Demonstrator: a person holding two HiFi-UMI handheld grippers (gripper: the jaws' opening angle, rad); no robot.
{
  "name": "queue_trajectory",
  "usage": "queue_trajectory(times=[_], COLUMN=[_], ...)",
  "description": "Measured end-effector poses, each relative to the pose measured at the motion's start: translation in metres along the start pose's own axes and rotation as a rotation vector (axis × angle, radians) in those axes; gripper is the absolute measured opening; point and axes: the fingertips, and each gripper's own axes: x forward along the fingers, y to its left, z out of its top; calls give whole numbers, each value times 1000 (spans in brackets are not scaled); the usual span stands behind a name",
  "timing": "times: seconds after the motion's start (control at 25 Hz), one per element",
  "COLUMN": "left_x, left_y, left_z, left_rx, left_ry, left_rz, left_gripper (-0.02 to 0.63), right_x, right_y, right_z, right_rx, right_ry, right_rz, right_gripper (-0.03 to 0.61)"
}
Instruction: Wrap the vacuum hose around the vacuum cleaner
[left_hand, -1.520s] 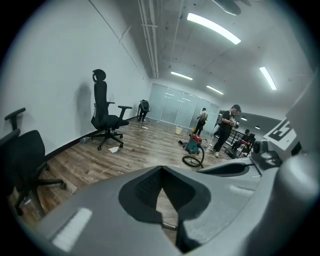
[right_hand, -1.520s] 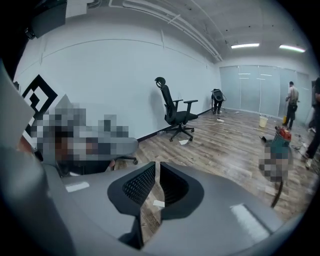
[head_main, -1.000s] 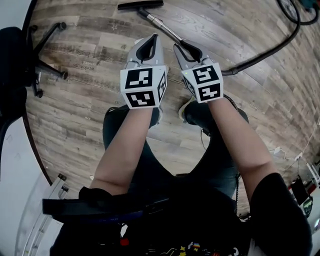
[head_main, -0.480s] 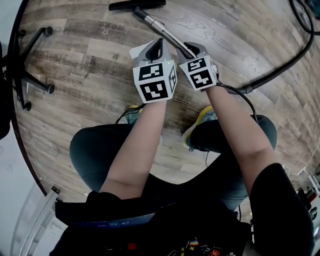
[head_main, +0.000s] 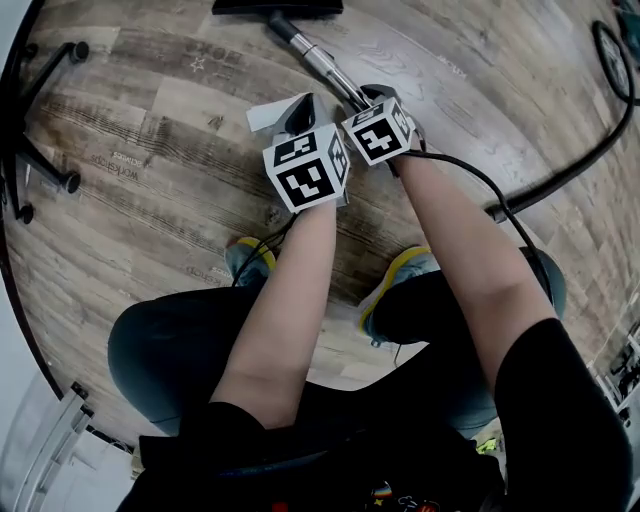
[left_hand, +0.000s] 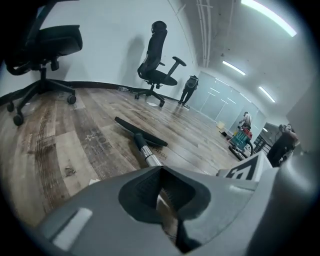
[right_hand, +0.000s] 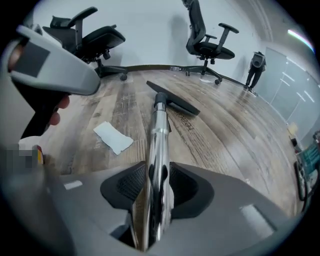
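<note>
While the person bends over the wood floor (head_main: 150, 230), with knees and yellow-soled shoes (head_main: 392, 283) low in the head view, both forearms reach forward side by side. Each gripper's cube carries black-and-white square markers.

The left gripper (head_main: 305, 100) has its fingers together with nothing between them. It sits just left of the metal tube (head_main: 322, 60) and does not touch it. In the left gripper view (left_hand: 160, 169) the tips meet, and the tube (left_hand: 149, 156) runs away behind them.

The right gripper (head_main: 368, 95) has its fingers clamped on the metal tube. The right gripper view (right_hand: 156, 172) shows the shiny tube (right_hand: 159, 130) squeezed between both pads, low over the floor. A thin black cable trails back from this gripper along the arm.

A white paper scrap (right_hand: 113, 136) lies flat on the floor left of the tube, near the left gripper.

Further out, the tube ends in the black floor nozzle (head_main: 278, 7), which rests flat on the planks (right_hand: 172, 100).

The hose (head_main: 565, 170) lies loose on the floor to the person's right. It runs toward the upper right edge of the head view and is not wound on anything.

Faint print on a plank (head_main: 115, 160) is too small to read. Dark lettering beside the nozzle (right_hand: 189, 125) can't be read either.

At the far wall are black office chairs (left_hand: 42, 45) (left_hand: 159, 60), and a person stands by the glass partition (left_hand: 189, 90).
</note>
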Motion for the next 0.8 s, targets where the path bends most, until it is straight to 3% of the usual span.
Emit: queue_trajectory(times=[0.36, 0.68, 0.8], left_x=[15, 19, 13], left_y=[25, 22, 10], left_z=[1, 4, 15], left_rx=[-47, -44, -9], left_ry=[-36, -31, -27], left_rz=[39, 23, -1], left_gripper=[1, 1, 1], right_x=[43, 41, 19], right_y=[-4, 0, 2], right_z=[-10, -13, -2], right_rx=[-18, 24, 21], right_ry=[144, 153, 104], right_rz=[9, 63, 60], right_gripper=[196, 187, 187])
